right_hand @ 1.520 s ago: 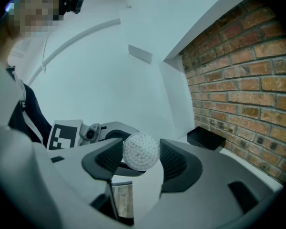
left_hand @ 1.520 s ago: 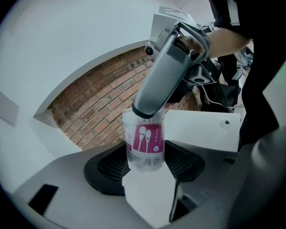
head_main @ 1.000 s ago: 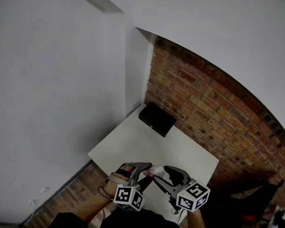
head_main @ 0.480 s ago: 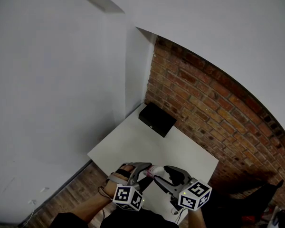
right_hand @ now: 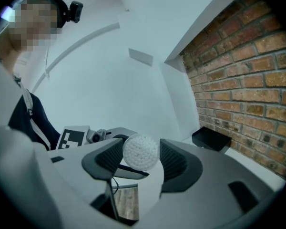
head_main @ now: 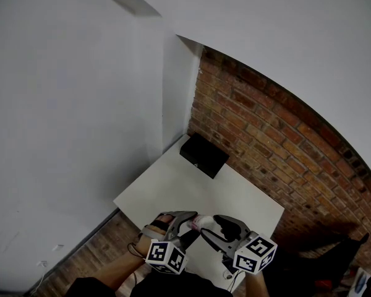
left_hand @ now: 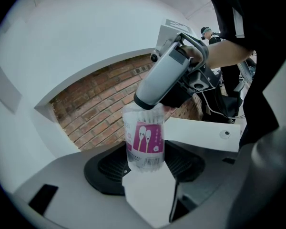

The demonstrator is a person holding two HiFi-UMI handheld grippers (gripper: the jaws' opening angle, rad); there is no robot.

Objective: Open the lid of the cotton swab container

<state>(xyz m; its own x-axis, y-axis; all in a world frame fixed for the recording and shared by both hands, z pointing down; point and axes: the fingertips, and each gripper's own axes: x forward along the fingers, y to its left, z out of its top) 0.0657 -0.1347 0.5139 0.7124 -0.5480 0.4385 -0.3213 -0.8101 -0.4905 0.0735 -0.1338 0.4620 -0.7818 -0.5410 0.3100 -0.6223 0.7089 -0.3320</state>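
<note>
A clear cotton swab container (left_hand: 144, 140) with a pink label stands upright between the jaws of my left gripper (left_hand: 144, 165), which is shut on its lower half. My right gripper (right_hand: 140, 157) is shut on the container's lid end (right_hand: 140, 152), where the white swab tips show as a dotted disc. In the left gripper view a grey finger (left_hand: 163, 80) of the right gripper covers the container's top. In the head view both grippers, left (head_main: 187, 226) and right (head_main: 210, 226), meet over the near part of the white table (head_main: 185, 184), with the container (head_main: 200, 221) between them.
A black box (head_main: 203, 154) lies at the table's far end against the brick wall (head_main: 266, 141). White walls close the left side. Wooden floor (head_main: 105, 249) shows beside the table's near left edge. A person's dark sleeve shows in both gripper views.
</note>
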